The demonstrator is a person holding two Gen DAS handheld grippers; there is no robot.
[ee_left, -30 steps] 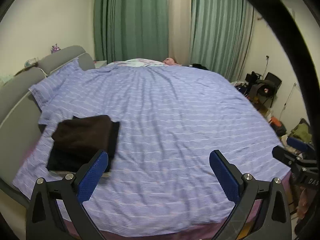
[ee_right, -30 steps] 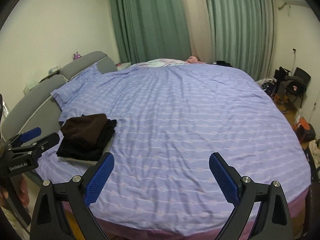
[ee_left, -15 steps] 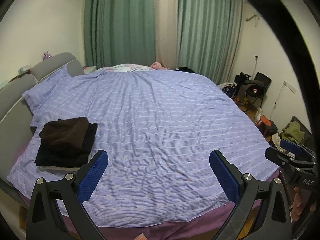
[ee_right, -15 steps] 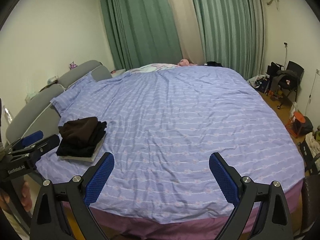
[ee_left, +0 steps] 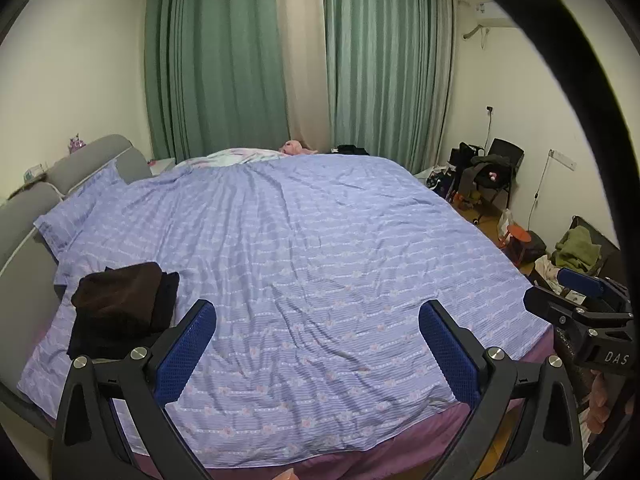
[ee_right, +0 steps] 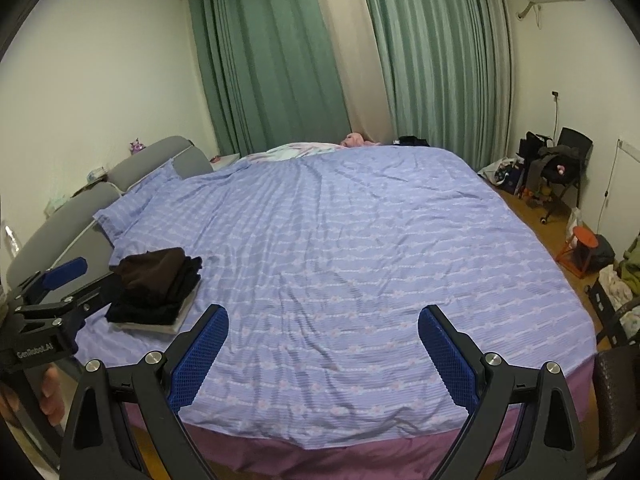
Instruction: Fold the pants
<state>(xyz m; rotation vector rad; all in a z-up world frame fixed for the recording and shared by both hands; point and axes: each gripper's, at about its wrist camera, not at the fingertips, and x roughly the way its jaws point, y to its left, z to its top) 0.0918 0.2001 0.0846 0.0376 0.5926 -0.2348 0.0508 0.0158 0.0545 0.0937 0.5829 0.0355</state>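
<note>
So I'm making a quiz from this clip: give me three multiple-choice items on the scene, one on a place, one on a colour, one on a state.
1. Where on the bed is the clothes stack?
A. by the headboard, on the near edge
B. in the middle
C. by the curtains

2. What colour is the top garment?
A. green
B. white
C. brown

3. How are the left gripper and right gripper?
A. both shut on cloth
B. both open, holding nothing
C. one open, one shut

Answers:
1 A: the stack lies near the grey headboard.
2 C: brown over black.
3 B: wide gaps, nothing between the pads.

Dim, even indoor light; sharp focus, strong fisheye bending, dark corners.
</note>
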